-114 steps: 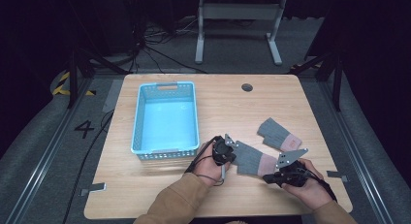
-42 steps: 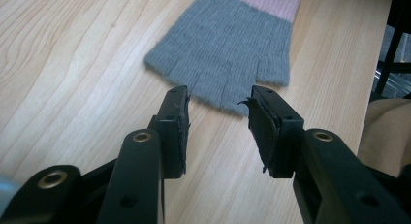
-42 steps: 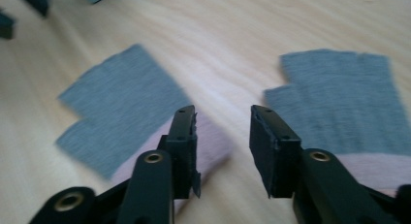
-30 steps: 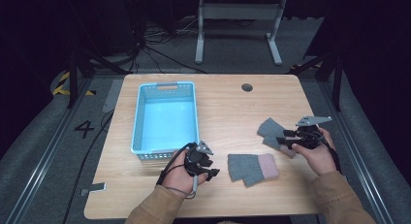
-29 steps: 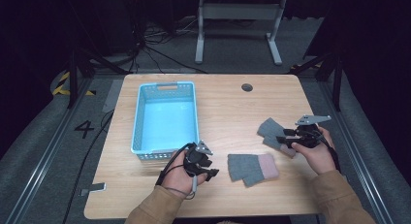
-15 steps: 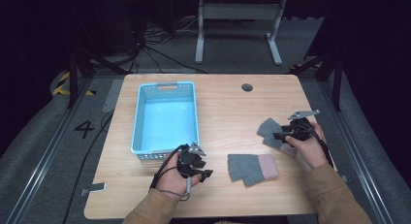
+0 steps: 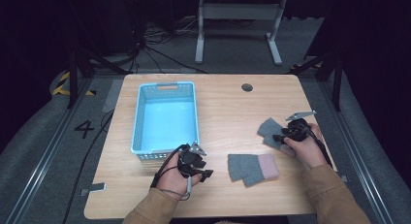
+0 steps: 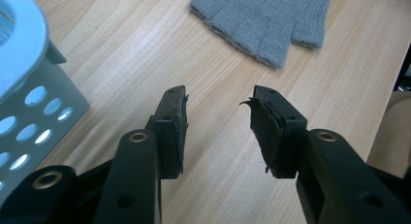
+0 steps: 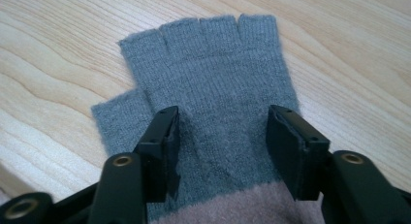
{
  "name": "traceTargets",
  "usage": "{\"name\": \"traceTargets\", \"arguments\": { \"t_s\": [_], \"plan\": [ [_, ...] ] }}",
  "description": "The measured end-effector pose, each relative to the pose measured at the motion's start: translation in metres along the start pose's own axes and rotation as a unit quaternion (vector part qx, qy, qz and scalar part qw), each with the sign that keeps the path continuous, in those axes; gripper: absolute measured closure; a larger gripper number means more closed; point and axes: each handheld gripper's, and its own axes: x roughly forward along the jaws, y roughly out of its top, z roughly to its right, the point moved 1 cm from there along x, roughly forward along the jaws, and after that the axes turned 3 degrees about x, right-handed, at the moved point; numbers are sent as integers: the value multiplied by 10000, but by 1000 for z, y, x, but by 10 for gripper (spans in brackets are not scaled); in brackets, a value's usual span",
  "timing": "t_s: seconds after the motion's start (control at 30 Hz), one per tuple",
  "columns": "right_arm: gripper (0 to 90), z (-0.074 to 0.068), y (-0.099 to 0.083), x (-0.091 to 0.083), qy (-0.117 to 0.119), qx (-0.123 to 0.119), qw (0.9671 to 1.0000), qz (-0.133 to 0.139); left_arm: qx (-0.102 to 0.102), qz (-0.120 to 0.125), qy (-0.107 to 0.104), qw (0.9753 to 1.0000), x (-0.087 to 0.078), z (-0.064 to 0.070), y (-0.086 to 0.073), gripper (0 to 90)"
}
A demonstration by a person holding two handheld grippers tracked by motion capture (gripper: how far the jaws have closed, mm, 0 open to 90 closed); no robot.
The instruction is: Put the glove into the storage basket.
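Observation:
Two grey fingerless gloves with pink cuffs lie on the wooden table (image 7: 218, 103). One glove (image 7: 252, 167) lies flat near the front middle; in the left gripper view this glove (image 8: 264, 20) is ahead of the jaws. My left gripper (image 7: 204, 171) (image 8: 218, 122) is open and holds nothing, just in front of the blue basket (image 7: 165, 117). The other glove (image 7: 267, 128) (image 9: 218, 73) lies at the right. My right gripper (image 7: 278, 135) (image 9: 223, 136) is open, its jaws standing either side of that glove's palm just past the cuff.
The blue basket's perforated wall (image 8: 29, 112) is close on the left gripper's left. A round cable hole (image 7: 247, 87) sits at the table's back. The table's right edge (image 7: 329, 151) is near the right hand. Bare wood lies between basket and gloves.
My right gripper has come down and slightly left onto the right glove. My left gripper has drifted a little toward the table's front near the basket. Earlier, both grippers were at the middle glove.

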Motion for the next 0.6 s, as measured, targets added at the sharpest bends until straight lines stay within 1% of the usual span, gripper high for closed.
{"name": "traceTargets", "arguments": {
  "t_s": [0.07, 0.1, 0.2, 0.27, 0.43, 0.53, 0.6],
  "plan": [
    [546, -2, 0, -1, -6, 19, 10000, -47, 1, -3, -8, 10000, 1, 0, 0, 580],
    [582, -2, 1, -1, 9, -13, 10000, -69, 6, -10, -4, 10000, 1, 0, 0, 580],
    [718, -5, 2, -3, 61, -52, 9998, -159, 23, -17, -23, 10000, 2, 1, 1, 583],
    [754, -6, 2, -3, 96, -89, 9998, -161, 36, -31, -33, 10000, 2, 1, 1, 585],
    [784, -6, 2, -5, 144, -112, 9997, -145, 34, -34, -54, 10000, 3, 0, 2, 587],
    [789, -5, 2, -12, 179, -127, 9997, -81, 31, -8, -63, 10000, 3, 0, 3, 589],
    [789, -5, 2, -18, 236, -130, 9996, 17, 27, 6, -67, 10000, 3, 0, 3, 590]
  ]
}}
